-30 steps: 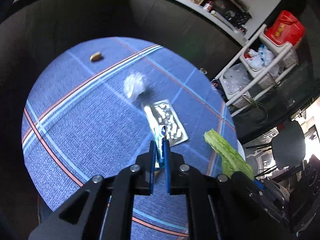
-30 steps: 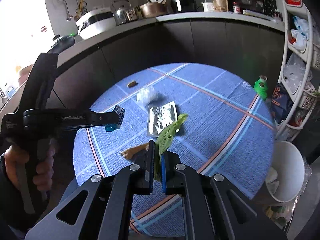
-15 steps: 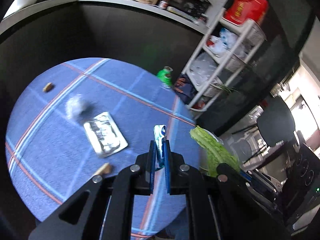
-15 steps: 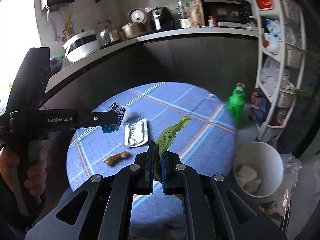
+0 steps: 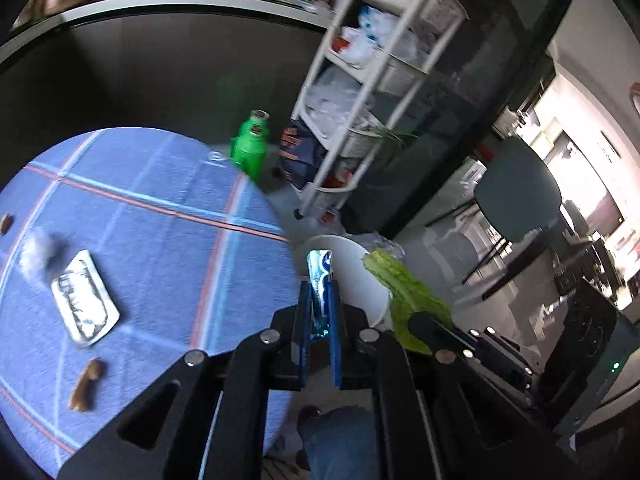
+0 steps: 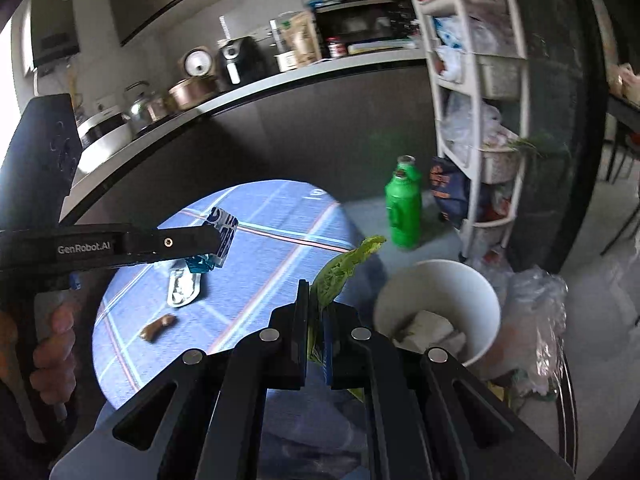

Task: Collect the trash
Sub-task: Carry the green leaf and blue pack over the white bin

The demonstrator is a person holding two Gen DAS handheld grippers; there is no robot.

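Note:
My left gripper [image 5: 319,312] is shut on a blue-and-white wrapper [image 5: 320,270], held past the right edge of the round blue table [image 5: 168,248], in front of the white bin [image 5: 356,272]. It also shows in the right wrist view [image 6: 218,236]. My right gripper [image 6: 316,312] is shut on a green lettuce leaf [image 6: 340,270], held left of the white bin [image 6: 440,304], which holds crumpled paper. The leaf shows in the left wrist view [image 5: 404,284]. On the table lie a foil tray [image 5: 84,300], a crumpled clear plastic piece [image 5: 38,252] and a brown scrap [image 5: 86,384].
A green bottle [image 6: 402,208] stands on the floor beside a white shelf rack [image 6: 476,120]. A clear plastic bag [image 6: 536,312] lies right of the bin. A dark counter [image 6: 240,92] with kitchen appliances runs behind. A dark chair [image 5: 516,196] stands at right.
Both grippers have swung right, off the table toward the white bin, carrying the wrapper and the leaf. The bin now sits close ahead of both.

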